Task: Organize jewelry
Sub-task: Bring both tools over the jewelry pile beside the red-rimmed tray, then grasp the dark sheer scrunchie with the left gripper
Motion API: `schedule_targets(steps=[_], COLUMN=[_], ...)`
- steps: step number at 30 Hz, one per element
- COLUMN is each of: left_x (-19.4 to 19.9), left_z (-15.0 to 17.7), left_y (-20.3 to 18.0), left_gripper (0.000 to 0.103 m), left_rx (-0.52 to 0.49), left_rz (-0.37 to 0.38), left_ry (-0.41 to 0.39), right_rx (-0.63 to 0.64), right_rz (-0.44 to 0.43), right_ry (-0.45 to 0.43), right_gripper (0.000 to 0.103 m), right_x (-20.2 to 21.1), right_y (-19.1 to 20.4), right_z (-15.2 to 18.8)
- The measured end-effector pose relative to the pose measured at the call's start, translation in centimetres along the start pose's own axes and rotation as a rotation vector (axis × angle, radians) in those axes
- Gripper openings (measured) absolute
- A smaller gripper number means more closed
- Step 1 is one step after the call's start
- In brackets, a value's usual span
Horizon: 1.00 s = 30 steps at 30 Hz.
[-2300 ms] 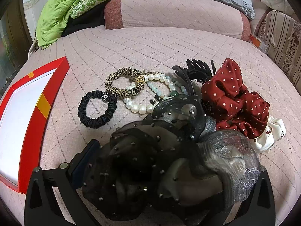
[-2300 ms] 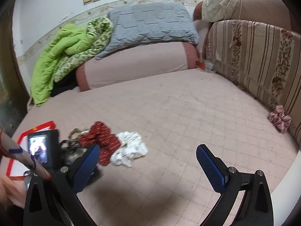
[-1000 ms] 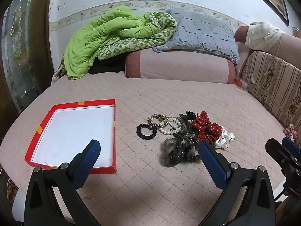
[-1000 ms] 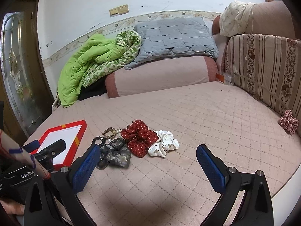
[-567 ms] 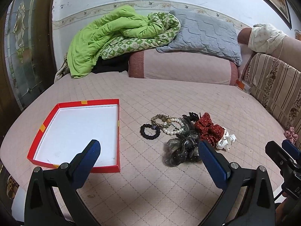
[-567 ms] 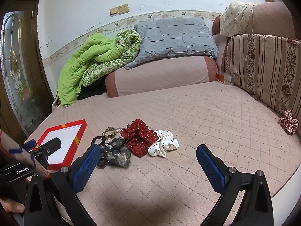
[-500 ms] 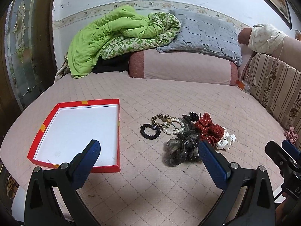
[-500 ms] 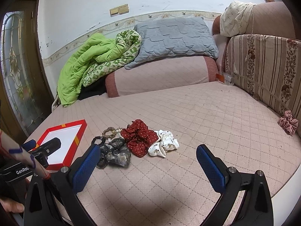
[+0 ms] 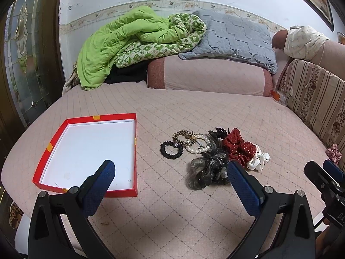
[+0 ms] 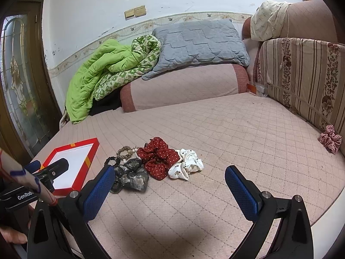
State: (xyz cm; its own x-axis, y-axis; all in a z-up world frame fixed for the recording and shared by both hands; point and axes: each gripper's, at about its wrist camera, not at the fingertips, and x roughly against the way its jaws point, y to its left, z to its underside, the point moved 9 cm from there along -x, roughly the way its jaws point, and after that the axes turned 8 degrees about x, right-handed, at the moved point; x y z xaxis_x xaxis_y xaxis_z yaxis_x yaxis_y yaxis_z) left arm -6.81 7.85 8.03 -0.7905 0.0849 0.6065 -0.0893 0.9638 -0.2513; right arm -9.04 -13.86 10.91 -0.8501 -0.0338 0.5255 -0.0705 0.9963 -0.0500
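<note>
Beside red tray (image 10: 91, 155), left gripper (image 9: 171, 186) body lettered "GenRob", jaws apart

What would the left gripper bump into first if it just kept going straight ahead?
Probably the bed cover first, since the open left gripper points slightly downward. The nearest item along that line seems to be the black hair tie, though depth is hard to judge through the fisheye.

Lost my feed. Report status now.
Left gripper open, right gripper open, both hold nothing. Jewelry pile on the bed, red box holds nothing. Nothing in the way.
</note>
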Motion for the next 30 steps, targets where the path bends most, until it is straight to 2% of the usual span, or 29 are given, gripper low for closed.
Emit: schedule_targets(steps=[4,8,12,15,19,24,30], left_x=[-0.7,-2.8,-4.5,-5.2,-6.0,-8.0,-11.2], left_z=[-0.1,0.0,0.6,0.8,1.0,1.9,3.6], left_y=[0.7,2.1,3.1,2.3,-0.1,-3.0,-5.3], left_gripper=[0.103,0.103,0.103,0.103,0.103,0.103,0.103], left_rx=[-0.001,-0.002,0.05,0.039,-0.034,-0.092,-0.152], left_rz=[0.015,0.039,0.061,0.085,0.124,0.158,0.145], left_ry=[0.001,0.035,0.061,0.065,0.073,0.13,0.191], right_rx=[-0.002,0.019,0.011,0.008,-0.004,-0.046,-0.034], right_rz=[0.002,0.011,0.018,0.019,0.017,0.015,0.006], right_ry=[0.017,0.05,0.084,0.101,0.122,0.156,0.167], right_gripper=[0.103,0.103,0.103,0.103,0.103,0.103,0.103], right_x=[-0.5,-1.7,-2.7,-3.2,-4.2,-5.4,-5.9], right_y=[-0.1,-0.1,-0.8,-1.1,-1.5,-2.2,-1.8], right_z=[0.1,0.3,0.6,0.8,1.1,1.5,1.6])
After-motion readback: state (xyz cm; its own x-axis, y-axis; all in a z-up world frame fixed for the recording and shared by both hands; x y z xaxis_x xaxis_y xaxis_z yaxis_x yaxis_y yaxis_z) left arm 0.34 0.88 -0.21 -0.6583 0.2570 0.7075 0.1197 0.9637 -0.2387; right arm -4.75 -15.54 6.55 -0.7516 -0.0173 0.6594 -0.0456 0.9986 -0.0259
